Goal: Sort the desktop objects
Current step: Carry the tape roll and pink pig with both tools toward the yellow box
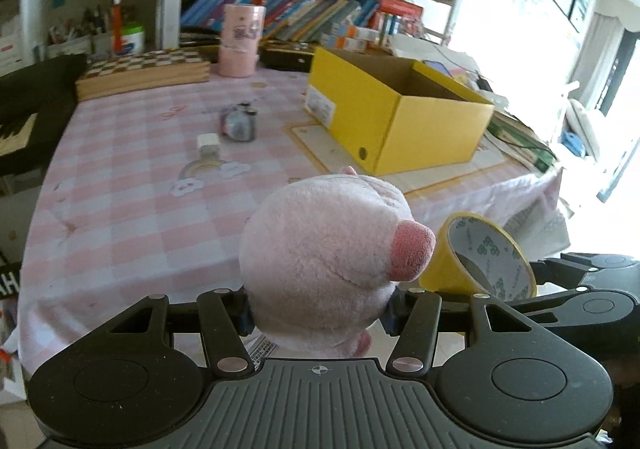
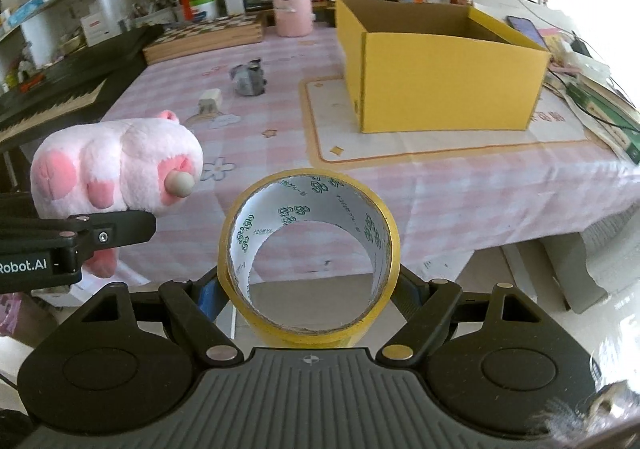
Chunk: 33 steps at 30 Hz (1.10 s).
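Nearest, the left gripper (image 1: 318, 313) clamps a pink plush pig (image 1: 320, 249) (soft, light, squeezed at its middle). The right gripper (image 2: 308, 289) pinches a stiff yellow tape roll (image 2: 308, 249) by its outer rim. Beyond sits the yellow box (image 2: 440, 89).

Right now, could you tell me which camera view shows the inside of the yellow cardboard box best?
The left wrist view: it looks into the yellow cardboard box from higher up, showing brown inner walls, though not the bottom. The right wrist view shows the box lower, mostly its outer sides and only a strip of inner wall below the rim.
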Each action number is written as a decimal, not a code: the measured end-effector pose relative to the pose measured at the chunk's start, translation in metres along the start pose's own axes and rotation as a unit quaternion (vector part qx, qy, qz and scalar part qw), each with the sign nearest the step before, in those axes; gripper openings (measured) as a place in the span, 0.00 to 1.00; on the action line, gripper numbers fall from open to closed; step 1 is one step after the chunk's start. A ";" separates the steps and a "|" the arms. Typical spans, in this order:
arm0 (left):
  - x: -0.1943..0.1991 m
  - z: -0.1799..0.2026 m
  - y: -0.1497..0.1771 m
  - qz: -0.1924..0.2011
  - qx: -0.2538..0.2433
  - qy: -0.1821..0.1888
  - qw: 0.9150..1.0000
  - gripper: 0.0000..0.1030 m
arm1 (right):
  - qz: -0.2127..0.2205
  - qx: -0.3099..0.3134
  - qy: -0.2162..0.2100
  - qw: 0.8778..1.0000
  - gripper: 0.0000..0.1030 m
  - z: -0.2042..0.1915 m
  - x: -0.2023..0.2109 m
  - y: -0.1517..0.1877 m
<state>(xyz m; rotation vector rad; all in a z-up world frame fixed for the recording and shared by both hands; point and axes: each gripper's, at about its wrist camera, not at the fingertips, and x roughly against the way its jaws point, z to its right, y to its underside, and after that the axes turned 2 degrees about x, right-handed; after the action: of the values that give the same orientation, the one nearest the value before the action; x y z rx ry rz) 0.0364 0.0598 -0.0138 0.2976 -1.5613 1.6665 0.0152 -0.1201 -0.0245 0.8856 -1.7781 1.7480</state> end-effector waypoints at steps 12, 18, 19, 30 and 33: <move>-0.023 0.033 -0.013 -0.010 -0.035 0.041 0.998 0.53 | 0.001 -0.024 0.036 0.999 0.77 0.033 0.008 0.003; -0.037 0.049 -0.020 -0.014 -0.043 0.055 0.997 0.53 | -0.001 -0.033 0.050 0.998 0.77 0.053 0.009 0.000; -0.039 0.052 -0.021 -0.014 -0.044 0.057 0.997 0.53 | -0.001 -0.034 0.052 0.998 0.77 0.056 0.008 -0.001; -0.065 0.078 -0.035 -0.019 -0.053 0.068 0.996 0.53 | -0.008 -0.038 0.060 0.997 0.77 0.090 0.000 -0.013; -0.073 0.084 -0.041 -0.020 -0.057 0.071 0.996 0.53 | -0.010 -0.042 0.063 0.997 0.77 0.100 -0.003 -0.016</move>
<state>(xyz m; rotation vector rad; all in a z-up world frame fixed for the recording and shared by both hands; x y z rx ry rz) 0.0823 -0.0497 -0.0153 0.1467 -1.5268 1.5272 0.0387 -0.2185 -0.0218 0.7403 -1.7412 1.6649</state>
